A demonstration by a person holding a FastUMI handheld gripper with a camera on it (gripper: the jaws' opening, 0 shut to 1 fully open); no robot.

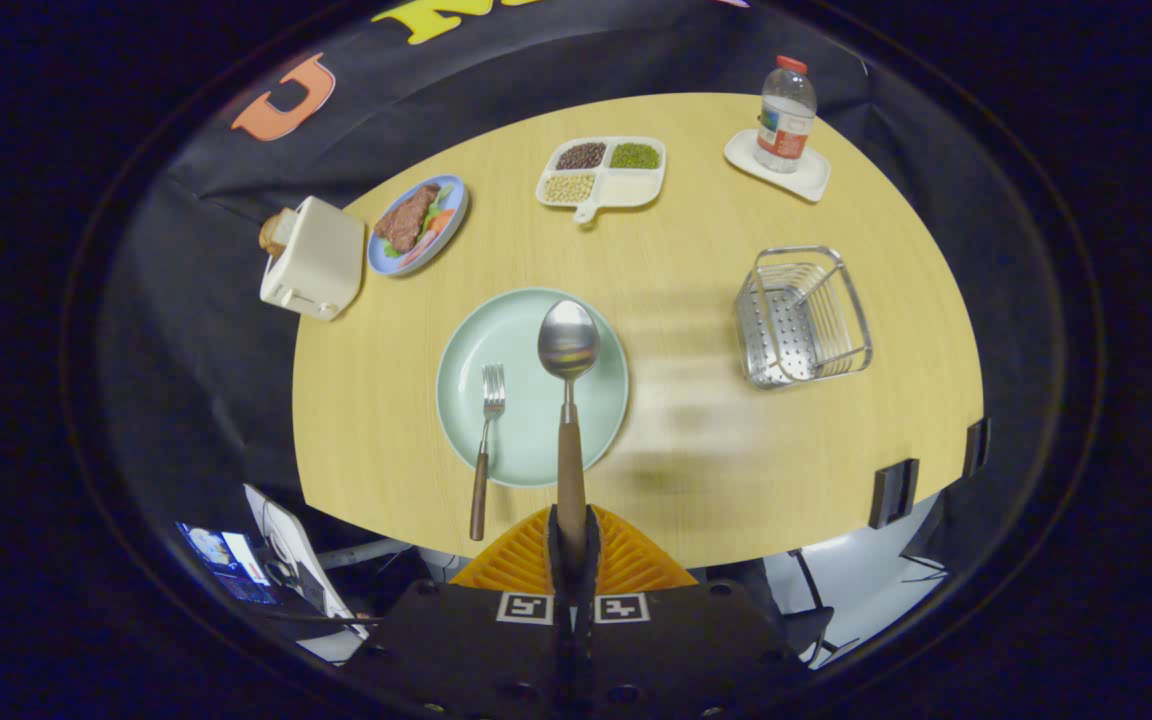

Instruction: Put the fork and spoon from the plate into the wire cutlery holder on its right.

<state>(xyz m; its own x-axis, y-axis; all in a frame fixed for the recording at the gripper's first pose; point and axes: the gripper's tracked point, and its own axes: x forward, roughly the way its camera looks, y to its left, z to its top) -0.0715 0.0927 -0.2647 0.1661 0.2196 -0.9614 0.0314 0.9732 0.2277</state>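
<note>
My gripper point(572, 545) is shut on the wooden handle of the spoon point(568, 400), which sticks straight out ahead of the fingers, lifted high above the table with its steel bowl over the pale green plate point(471, 400). A fork point(485, 450) with a wooden handle lies on the left part of that plate, its handle reaching over the near rim. To the right of the plate, beyond the fingers, the wire cutlery holder point(802, 316) stands on the wooden table point(696, 260) with nothing in it.
At the table's far side stand a white toaster point(314, 258), a blue plate of food point(418, 224), a divided white tray of beans point(600, 173) and a water bottle point(785, 113) on a white coaster. The table's near edge runs just below the gripper.
</note>
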